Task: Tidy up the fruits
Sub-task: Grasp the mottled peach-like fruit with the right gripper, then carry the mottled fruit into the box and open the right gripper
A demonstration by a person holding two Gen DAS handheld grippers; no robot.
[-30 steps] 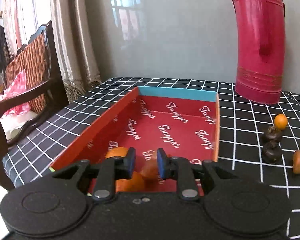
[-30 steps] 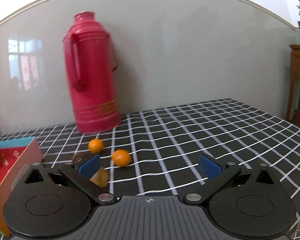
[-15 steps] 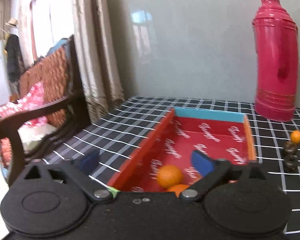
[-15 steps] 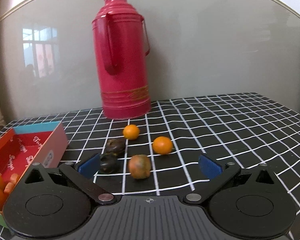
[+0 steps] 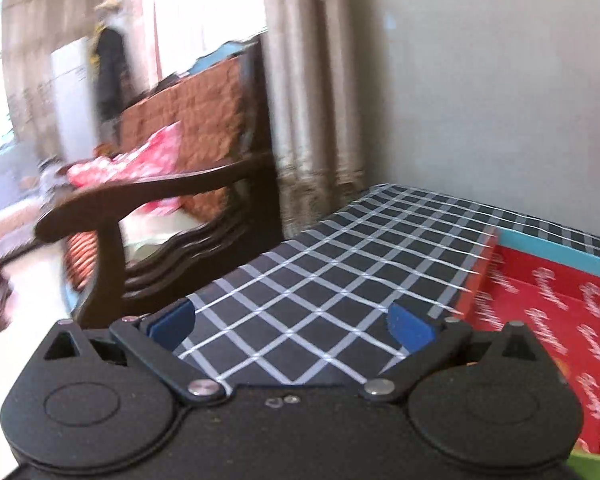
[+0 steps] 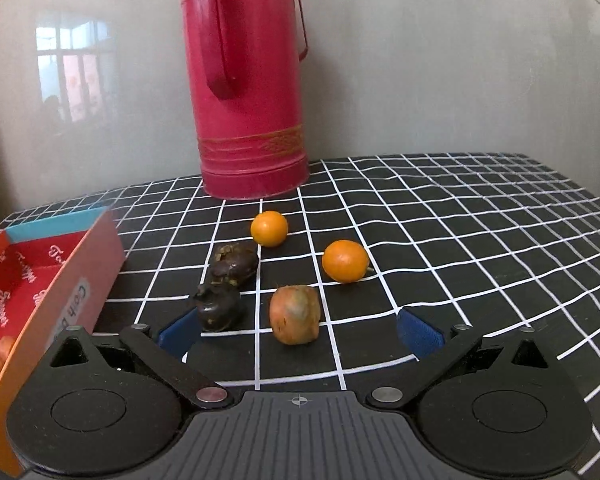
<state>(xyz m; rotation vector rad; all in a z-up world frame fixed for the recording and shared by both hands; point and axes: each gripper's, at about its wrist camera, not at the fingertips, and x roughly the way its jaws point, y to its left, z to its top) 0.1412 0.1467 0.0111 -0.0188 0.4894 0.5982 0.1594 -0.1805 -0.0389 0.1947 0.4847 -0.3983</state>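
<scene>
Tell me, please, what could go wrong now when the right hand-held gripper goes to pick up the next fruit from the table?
1. The mottled orange fruit lies close to a dark fruit; the open right hand-held gripper could knock that one.
2. The two small oranges are round and may roll across the checked cloth if bumped.

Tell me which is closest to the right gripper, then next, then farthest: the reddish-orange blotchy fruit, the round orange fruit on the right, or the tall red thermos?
Judged in the right wrist view, from the right gripper:
1. Reddish-orange blotchy fruit, just ahead, between the open fingers.
2. Round orange fruit, farther back, slightly right.
3. Tall red thermos, at the wall.
</scene>
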